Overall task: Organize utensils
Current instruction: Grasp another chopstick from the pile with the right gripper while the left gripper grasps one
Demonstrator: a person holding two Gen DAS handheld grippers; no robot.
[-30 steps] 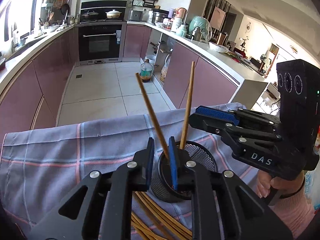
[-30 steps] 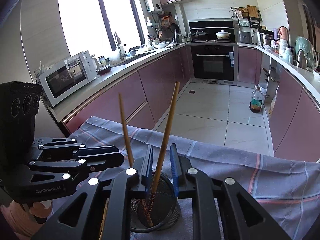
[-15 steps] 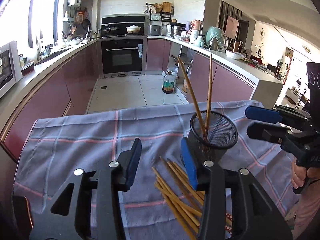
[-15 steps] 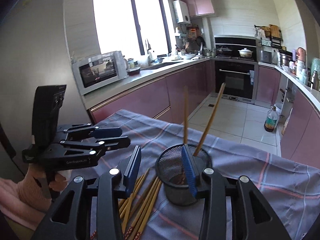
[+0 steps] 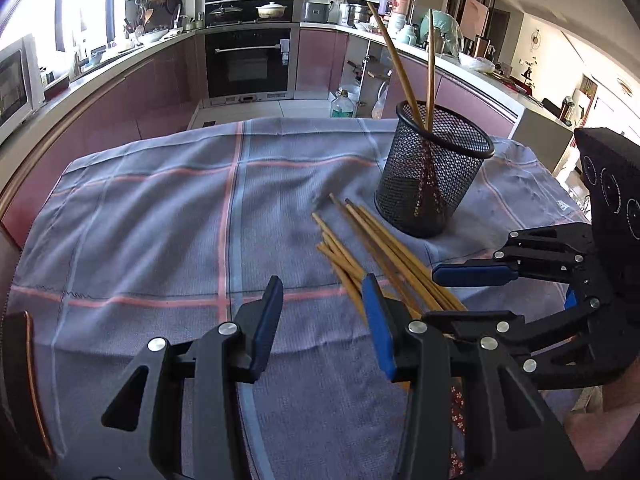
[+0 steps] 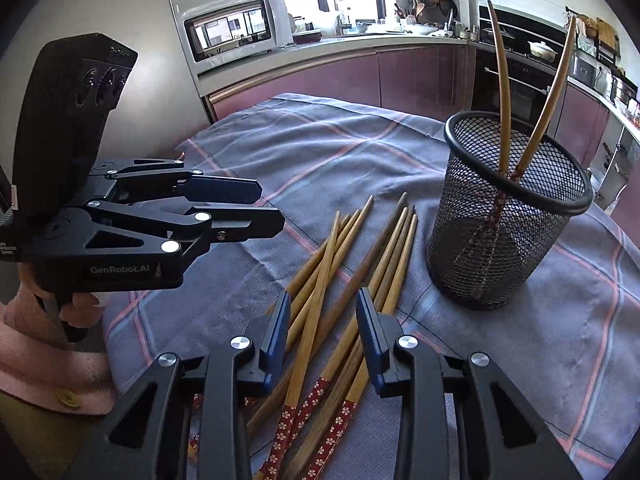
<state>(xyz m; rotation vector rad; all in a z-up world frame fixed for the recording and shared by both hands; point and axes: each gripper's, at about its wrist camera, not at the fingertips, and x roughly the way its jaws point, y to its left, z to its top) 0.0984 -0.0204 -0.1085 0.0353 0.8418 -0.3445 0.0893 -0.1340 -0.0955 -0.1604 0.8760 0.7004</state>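
Here we hold the left gripper [image 5: 322,322] above the grey-blue checked cloth with pink lines [image 5: 160,208], its black fingers with blue pads spread apart and clamping nothing. We hold the right gripper [image 6: 322,330] low over the loose pile of wooden chopsticks with red flowered ends [image 6: 344,280]; its fingers are likewise apart, and several chopsticks pass through the gap between them, though we cannot tell whether either pad touches one.

The loose pile lies flat on the cloth, fanned out, with its tips pointing towards the black wire-mesh cylindrical holder [image 6: 508,216]. The holder stands upright on the cloth just beside the pile. Two wooden chopsticks [image 6: 504,92] stand inside it, leaning apart against the rim, red ends down.

In the left wrist view the right gripper [image 5: 472,292] appears at the right edge, over the thick ends of the pile [image 5: 384,252].
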